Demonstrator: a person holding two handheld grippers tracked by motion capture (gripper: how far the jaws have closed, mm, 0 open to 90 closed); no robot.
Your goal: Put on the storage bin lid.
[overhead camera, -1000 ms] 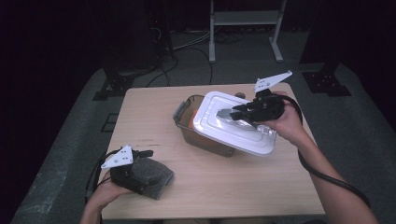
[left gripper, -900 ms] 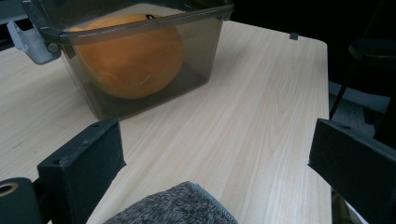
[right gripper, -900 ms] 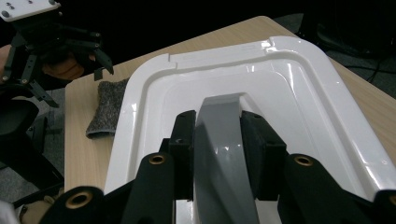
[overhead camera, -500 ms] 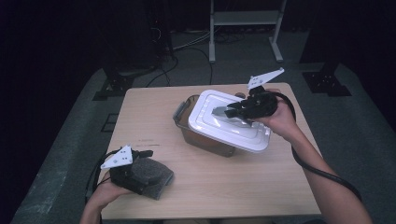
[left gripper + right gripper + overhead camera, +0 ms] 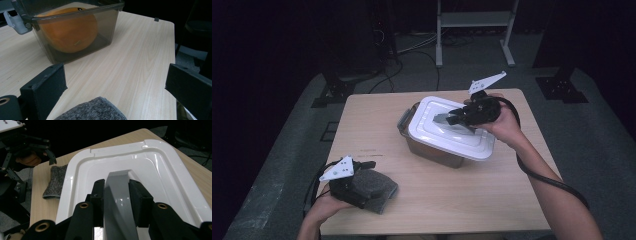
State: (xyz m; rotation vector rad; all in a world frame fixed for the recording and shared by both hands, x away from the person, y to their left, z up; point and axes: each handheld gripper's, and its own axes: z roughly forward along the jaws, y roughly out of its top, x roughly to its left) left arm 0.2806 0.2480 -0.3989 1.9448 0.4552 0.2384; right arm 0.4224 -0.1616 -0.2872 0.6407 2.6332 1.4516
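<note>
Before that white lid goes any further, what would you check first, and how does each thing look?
1. Right gripper clamped on the grey handle of the white plastic lid: ok.
2. Lid lined up with the dark see-through plastic box: not ok, it sits askew and tilted.
3. Grey side latch swung clear of the rim: ok.
4. Orange round fruit below the rim: cannot tell.
5. Left gripper parked out of the way, by the grey knitted cloth: ok.

Wooden table (image 5: pixel 492 200) with lidded box (image 5: pixel 432 150) and grey cloth (image 5: pixel 379 187)
</note>
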